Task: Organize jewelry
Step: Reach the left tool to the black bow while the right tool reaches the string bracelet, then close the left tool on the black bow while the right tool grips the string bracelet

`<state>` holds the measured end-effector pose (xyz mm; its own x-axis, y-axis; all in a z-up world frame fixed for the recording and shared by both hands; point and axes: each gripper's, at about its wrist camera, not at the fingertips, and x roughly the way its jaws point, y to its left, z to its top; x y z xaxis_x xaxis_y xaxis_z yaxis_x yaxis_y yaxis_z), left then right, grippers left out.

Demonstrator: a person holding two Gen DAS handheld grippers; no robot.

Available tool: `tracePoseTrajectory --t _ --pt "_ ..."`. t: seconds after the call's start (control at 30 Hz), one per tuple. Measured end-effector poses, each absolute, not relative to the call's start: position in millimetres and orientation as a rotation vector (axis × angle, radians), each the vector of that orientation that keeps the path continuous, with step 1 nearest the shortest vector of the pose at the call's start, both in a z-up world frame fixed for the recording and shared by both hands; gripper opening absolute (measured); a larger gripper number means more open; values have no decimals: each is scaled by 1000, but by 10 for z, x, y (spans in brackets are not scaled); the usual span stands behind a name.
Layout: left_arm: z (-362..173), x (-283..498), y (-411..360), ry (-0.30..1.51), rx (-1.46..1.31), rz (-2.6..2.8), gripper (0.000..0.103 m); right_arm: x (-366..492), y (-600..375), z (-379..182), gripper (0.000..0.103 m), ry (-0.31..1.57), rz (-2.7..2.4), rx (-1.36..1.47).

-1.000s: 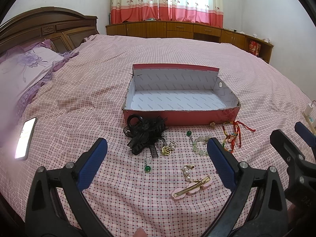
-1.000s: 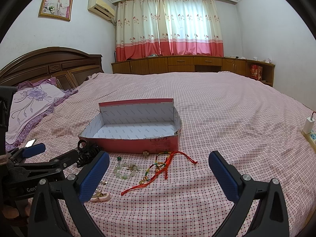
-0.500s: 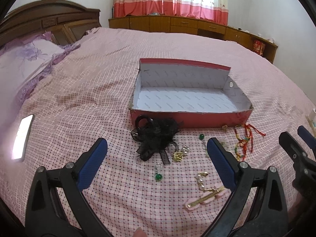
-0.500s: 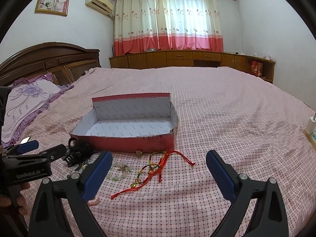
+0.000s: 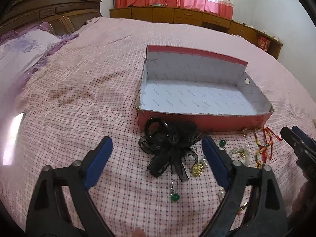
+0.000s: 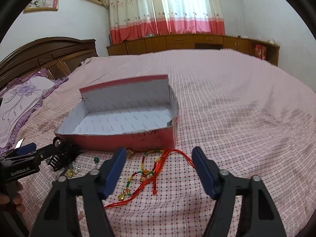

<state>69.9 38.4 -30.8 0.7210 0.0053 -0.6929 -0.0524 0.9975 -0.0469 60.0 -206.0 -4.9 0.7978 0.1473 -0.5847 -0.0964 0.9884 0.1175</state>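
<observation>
An open red box (image 5: 205,121) (image 6: 122,138) with a white inside lies on the checked bedspread. In front of it lie a black feathered hair clip (image 5: 169,148) (image 6: 63,153), a green drop earring (image 5: 174,196), a gold piece (image 5: 198,168), a pale bead bracelet (image 5: 240,152) and red and multicoloured cord bracelets (image 5: 264,148) (image 6: 152,169). My left gripper (image 5: 157,158) hovers over the black clip, jaws closing, pads clear of it. My right gripper (image 6: 159,167) hangs over the cord bracelets, jaws closing, pads not touching them.
A lit phone (image 5: 12,138) lies on the bedspread at the left. A purple flowered pillow (image 6: 21,100) and wooden headboard (image 6: 47,55) are at the far left, low cabinets (image 6: 189,41) under curtains at the back. A hand (image 6: 11,199) holds the left gripper.
Both grippers have moved forward and down toward the jewelry, which looks larger now. The jaws of both have narrowed, the right more than the left.
</observation>
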Motion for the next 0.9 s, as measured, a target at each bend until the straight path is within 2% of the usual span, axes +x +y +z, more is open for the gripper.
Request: tracePoseTrajectory --t 0.07,0.37,0.47,0.57,0.6,0.9 --pt "-367 745 374 783 -63 18 70 661 -2092 -105 63 658 135 97" --pt "-591 879 299 844 -35 -10 47 857 -2106 -297 45 737 152 112" --pt "-645 903 312 863 -40 -6 44 918 -2103 -358 32 765 157 117" --pt "-659 914 336 869 -48 -11 44 955 -2110 -408 12 787 162 123" --pt "-660 918 335 870 -46 -11 44 956 -2112 -419 9 789 163 125" --pt "-586 833 381 836 -64 -22 43 783 -2165 -275 7 735 186 146"
